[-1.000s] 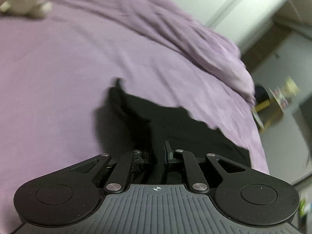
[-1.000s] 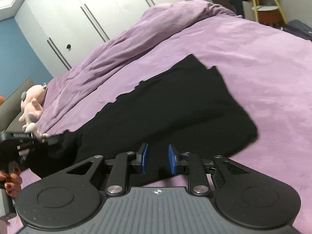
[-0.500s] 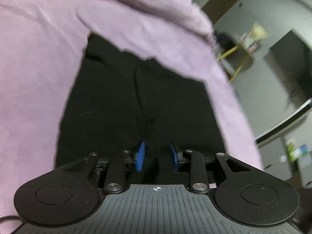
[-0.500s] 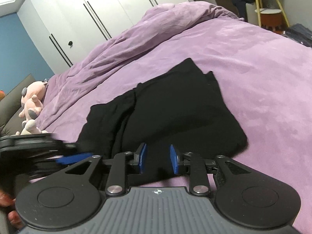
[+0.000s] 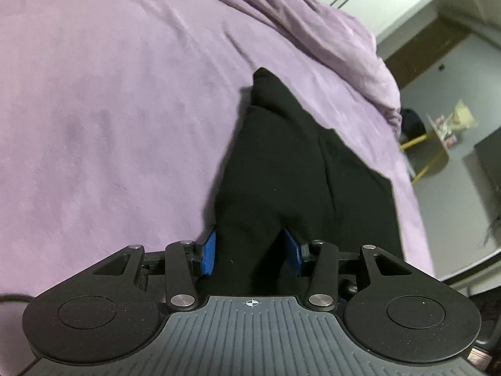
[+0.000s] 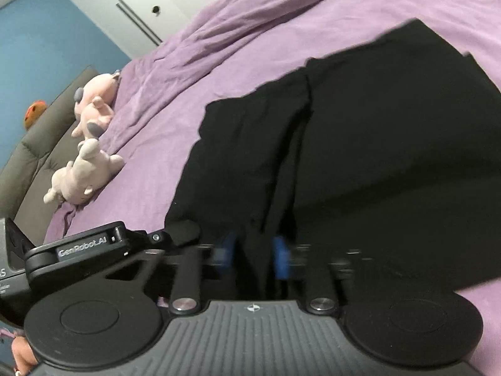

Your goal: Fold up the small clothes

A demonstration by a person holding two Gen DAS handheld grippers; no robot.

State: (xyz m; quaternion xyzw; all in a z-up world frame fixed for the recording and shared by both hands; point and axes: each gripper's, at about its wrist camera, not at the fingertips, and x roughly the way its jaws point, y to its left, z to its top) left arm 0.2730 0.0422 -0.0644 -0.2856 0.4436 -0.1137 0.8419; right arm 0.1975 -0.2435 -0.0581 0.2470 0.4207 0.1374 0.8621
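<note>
Two plush toys (image 6: 90, 144) lie beside the black garment (image 6: 360, 156).

Garment (image 6: 360, 144): lies on the bed cover (image 5: 109, 109), its fold line running away from both grippers.
Left gripper (image 5: 250, 255): at the garment's near edge, a ridge of cloth between its opening jaws.
Right gripper (image 6: 253, 257): at the near edge too, to the right of the left gripper, jaws closing with cloth between them.
Bunched duvet (image 5: 328, 31): behind the garment, along the bed's far side.
Plush toys (image 6: 87, 144): left of the garment, against the headboard (image 6: 37, 144).
Side table (image 5: 435, 144): beyond the bed's right edge.
</note>
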